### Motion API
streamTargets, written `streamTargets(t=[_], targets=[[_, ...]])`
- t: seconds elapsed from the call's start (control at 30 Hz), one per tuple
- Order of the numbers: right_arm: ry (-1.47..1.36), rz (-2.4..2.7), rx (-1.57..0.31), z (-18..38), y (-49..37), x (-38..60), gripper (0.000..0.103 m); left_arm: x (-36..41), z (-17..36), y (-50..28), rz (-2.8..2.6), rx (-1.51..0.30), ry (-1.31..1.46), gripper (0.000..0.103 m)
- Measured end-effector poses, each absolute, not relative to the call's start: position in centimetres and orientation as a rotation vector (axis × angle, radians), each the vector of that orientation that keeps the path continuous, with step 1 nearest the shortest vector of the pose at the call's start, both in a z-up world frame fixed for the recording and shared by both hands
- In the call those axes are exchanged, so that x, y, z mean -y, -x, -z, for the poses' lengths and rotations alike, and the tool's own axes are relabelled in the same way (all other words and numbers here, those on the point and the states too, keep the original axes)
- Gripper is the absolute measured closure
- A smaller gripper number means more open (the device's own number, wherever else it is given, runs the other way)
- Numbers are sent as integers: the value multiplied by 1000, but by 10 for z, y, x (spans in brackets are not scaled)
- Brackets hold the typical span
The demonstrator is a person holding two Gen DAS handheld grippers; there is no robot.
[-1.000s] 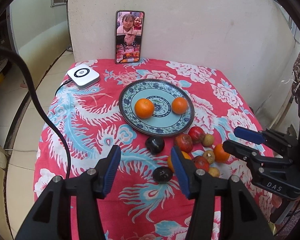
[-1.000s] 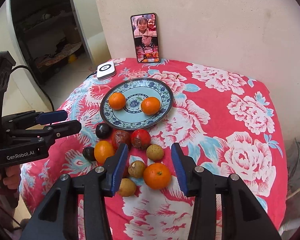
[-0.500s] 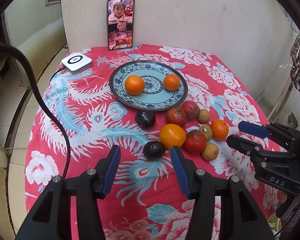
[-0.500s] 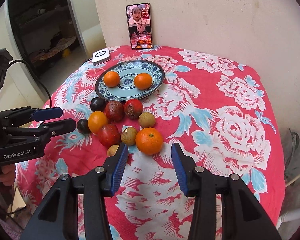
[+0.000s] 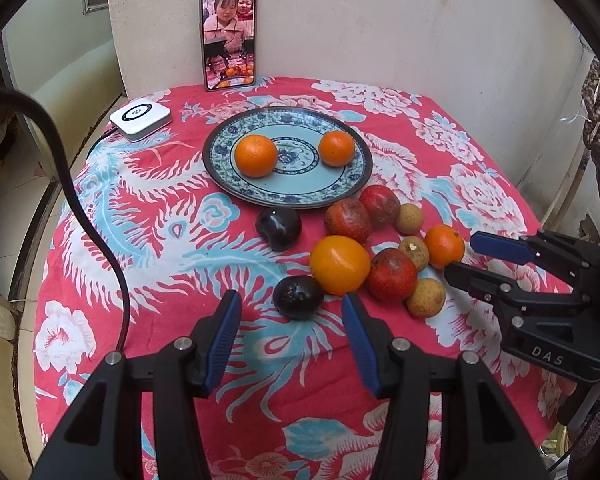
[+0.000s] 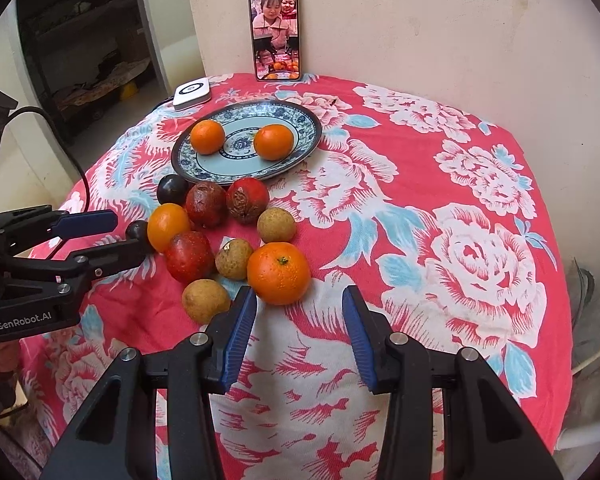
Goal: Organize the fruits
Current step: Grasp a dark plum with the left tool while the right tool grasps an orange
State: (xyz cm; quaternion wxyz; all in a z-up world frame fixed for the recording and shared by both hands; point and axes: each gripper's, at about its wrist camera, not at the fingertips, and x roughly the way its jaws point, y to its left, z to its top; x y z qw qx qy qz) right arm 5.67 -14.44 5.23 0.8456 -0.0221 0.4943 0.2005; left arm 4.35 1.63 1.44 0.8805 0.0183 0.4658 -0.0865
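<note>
A blue-patterned plate [image 5: 220, 172] [image 6: 304, 148] holds two oranges [image 5: 256, 155] [image 6: 207, 137]. In front of it lies a cluster of loose fruit: a large orange [image 5: 339, 265], red fruits [image 5: 392, 275], brown longans [image 5: 425, 298], dark plums [image 5: 298, 297] and a small orange [image 6: 279, 273]. My left gripper [image 5: 291, 340] is open and empty, just short of the near dark plum. My right gripper [image 6: 299, 332] is open and empty, just short of the small orange. Each gripper shows in the other's view, the right one [image 5: 460, 258] and the left one [image 6: 126, 234].
A phone [image 5: 229, 38] leans on the wall behind the plate. A white charger puck [image 5: 140, 118] with a cable sits at the back left. The table has a red floral cloth [image 6: 440, 200]; its edges drop off left and right.
Both grippers pulled back over the first half second and have since moved forward toward the fruit cluster. The fruits have not moved. Both stay open.
</note>
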Motion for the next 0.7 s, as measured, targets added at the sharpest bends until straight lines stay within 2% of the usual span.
streamTargets(t=[0.1,0.17,0.47,0.7], targets=[[59,-431,-1037,-52,-57,142,57,-16,-12,-45,183,-970,-48,51],[59,-436,-1037,-51,-58,141,57,-15,-11,-46,187,-972,-51,59],[46,-455,-1034,-47,-61,139,60,-15,-9,-46,206,-974,-41,74],[45,-470,-1026,-47,-60,136,68,-16,-10,-45,211,-974,-32,75]])
